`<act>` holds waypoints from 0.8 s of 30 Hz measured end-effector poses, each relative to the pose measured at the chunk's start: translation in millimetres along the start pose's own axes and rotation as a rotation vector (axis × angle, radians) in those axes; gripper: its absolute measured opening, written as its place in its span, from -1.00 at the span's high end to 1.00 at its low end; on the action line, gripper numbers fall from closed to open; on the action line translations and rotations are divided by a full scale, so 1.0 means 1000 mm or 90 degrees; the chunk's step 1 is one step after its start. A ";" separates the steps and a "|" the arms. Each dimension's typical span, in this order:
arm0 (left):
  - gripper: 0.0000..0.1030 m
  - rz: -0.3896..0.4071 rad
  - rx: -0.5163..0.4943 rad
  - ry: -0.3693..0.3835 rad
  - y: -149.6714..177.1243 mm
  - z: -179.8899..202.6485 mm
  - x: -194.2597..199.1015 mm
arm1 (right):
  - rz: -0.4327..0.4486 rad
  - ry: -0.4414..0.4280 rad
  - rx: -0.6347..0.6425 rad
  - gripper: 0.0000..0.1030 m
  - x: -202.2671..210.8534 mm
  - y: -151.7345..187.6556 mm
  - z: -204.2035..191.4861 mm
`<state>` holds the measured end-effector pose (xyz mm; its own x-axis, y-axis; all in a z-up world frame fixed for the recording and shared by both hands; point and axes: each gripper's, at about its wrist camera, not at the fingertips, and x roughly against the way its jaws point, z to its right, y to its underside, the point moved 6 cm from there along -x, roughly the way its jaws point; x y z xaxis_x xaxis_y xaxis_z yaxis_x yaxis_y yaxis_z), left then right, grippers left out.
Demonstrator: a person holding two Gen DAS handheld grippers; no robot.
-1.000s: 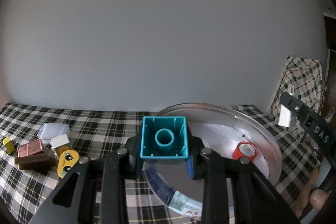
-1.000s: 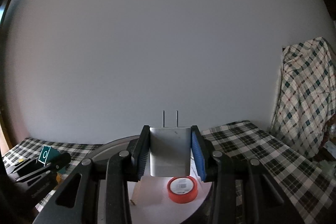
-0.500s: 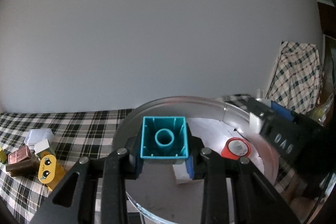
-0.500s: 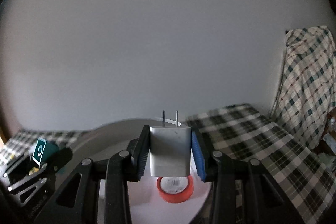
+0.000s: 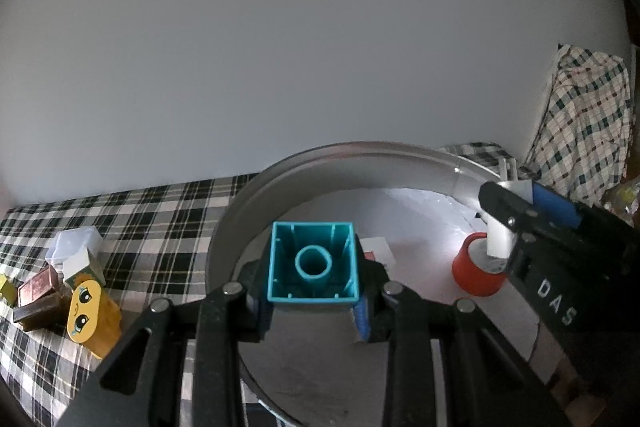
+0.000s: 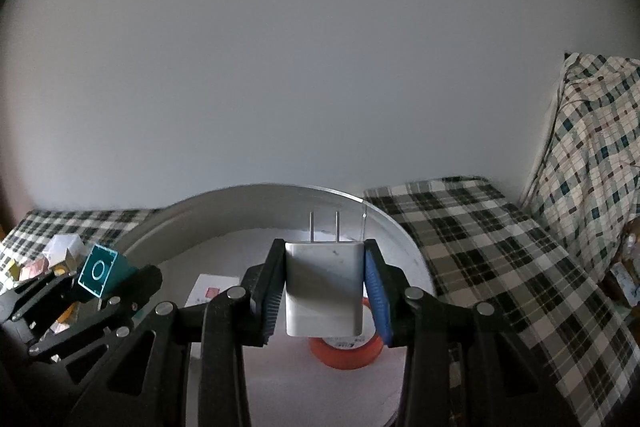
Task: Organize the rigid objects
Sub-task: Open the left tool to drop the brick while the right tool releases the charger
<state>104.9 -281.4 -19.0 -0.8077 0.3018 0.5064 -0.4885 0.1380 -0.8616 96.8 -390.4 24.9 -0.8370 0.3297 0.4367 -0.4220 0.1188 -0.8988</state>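
My left gripper [image 5: 314, 301] is shut on a teal toy brick [image 5: 313, 263], hollow side toward the camera, over the near left part of a round metal tray [image 5: 360, 155]. My right gripper [image 6: 325, 293] is shut on a white plug adapter [image 6: 324, 291], prongs pointing away, held above a red tape roll [image 6: 344, 349] in the tray [image 6: 280, 195]. The right gripper with the adapter [image 5: 500, 239] shows at the right in the left wrist view, over the tape roll [image 5: 476, 273]. The left gripper with the brick [image 6: 100, 269] shows at the left in the right wrist view.
A white card [image 5: 376, 251] lies in the tray. On the checked cloth [image 5: 160, 227] left of the tray lie a yellow face block [image 5: 90, 319], brown blocks [image 5: 36, 295] and white blocks [image 5: 74, 247]. A checked cloth drapes over something at the far right [image 6: 592, 167].
Both grippers have moved in over the tray with their objects still held. The right gripper has lowered toward the tape roll; the loose blocks have not moved.
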 end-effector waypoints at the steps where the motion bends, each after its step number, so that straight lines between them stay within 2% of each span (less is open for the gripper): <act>1: 0.42 -0.003 0.001 -0.001 0.001 0.000 -0.001 | -0.004 0.001 0.004 0.21 -0.002 0.001 -0.001; 9: 0.42 -0.022 -0.002 -0.010 0.007 -0.004 -0.007 | -0.021 0.006 0.019 0.21 -0.008 0.007 -0.005; 14: 0.41 -0.027 0.002 -0.010 0.008 -0.006 -0.008 | -0.028 -0.012 0.009 0.20 -0.010 0.009 -0.005; 15: 0.35 -0.027 0.004 -0.010 0.008 -0.007 -0.007 | -0.023 -0.016 0.008 0.20 -0.009 0.008 -0.005; 16: 0.09 -0.024 0.005 -0.007 0.008 -0.007 -0.006 | -0.017 -0.020 0.009 0.18 -0.008 0.007 -0.006; 17: -0.06 -0.015 0.002 -0.006 0.008 -0.006 -0.004 | -0.011 -0.024 0.012 0.02 -0.006 0.006 -0.007; 18: -0.54 -0.007 -0.004 -0.015 0.007 -0.007 -0.002 | -0.001 -0.027 0.016 -0.14 -0.003 0.005 -0.008; 19: -0.92 0.005 -0.007 -0.017 0.006 -0.006 0.002 | 0.011 -0.023 0.015 -0.42 0.001 0.003 -0.008; 20: -1.00 0.023 -0.014 -0.016 0.004 -0.004 0.007 | 0.041 -0.012 0.009 -0.58 0.009 0.000 -0.005; 21: -0.99 0.051 -0.024 -0.023 0.002 -0.002 0.016 | 0.067 -0.005 0.005 -0.63 0.016 -0.003 -0.004; 24: -0.99 0.080 -0.048 -0.030 -0.001 0.002 0.028 | 0.141 0.023 -0.012 -0.81 0.036 -0.011 0.006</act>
<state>81.8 -275.0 -3.8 -0.8768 0.2766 0.3934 -0.3572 0.1730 -0.9179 69.2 -385.5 50.9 -0.8950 0.3836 0.2276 -0.2232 0.0568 -0.9731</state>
